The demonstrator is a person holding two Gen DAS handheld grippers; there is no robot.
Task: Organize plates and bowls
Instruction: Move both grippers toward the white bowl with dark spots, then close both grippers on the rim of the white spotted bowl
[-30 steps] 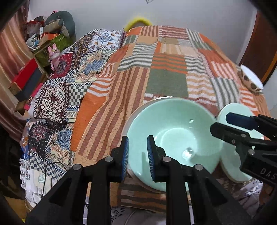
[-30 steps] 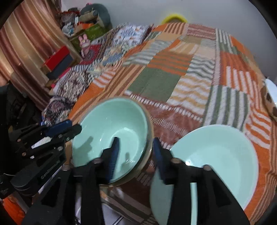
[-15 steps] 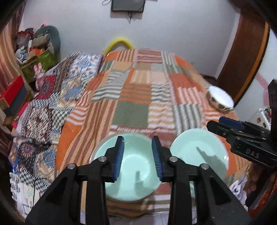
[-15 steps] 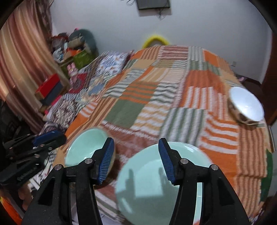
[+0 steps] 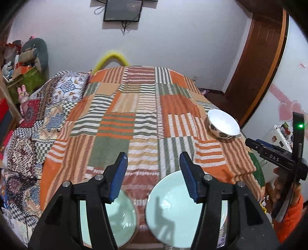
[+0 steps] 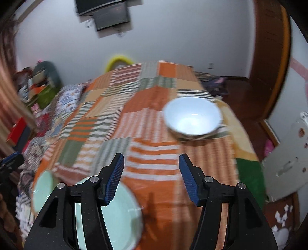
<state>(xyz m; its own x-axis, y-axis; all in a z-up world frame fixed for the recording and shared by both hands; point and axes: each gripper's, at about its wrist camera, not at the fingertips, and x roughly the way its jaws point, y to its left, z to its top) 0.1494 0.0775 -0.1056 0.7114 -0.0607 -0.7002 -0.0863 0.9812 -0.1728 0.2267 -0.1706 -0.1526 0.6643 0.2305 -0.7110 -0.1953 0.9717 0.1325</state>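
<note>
The left gripper hung above the near edge of the bed with its jaws spread wide and nothing between them. Below its left finger lay a pale green bowl, partly hidden behind the black finger frame. Below its right finger lay a pale green plate, just beside the bowl with a narrow strip of the striped patchwork blanket showing between the two. Well ahead and to the right of this gripper, near the blanket's far right edge, sat a white bowl with dark patches on its outer wall, upright and apart from the green pieces. The other tool showed at the right margin of this view, held in a hand with an orange sleeve.

The right gripper was likewise opened wide and held nothing. The picture from its camera was smeared by motion. Beneath its left finger lay the green plate, and further left, near the blanket's edge, the green bowl showed only in part. The white bowl stood ahead and a little to the right of its blue fingertips, clear of them. A dark screen hung on the wall beyond the bed
</note>
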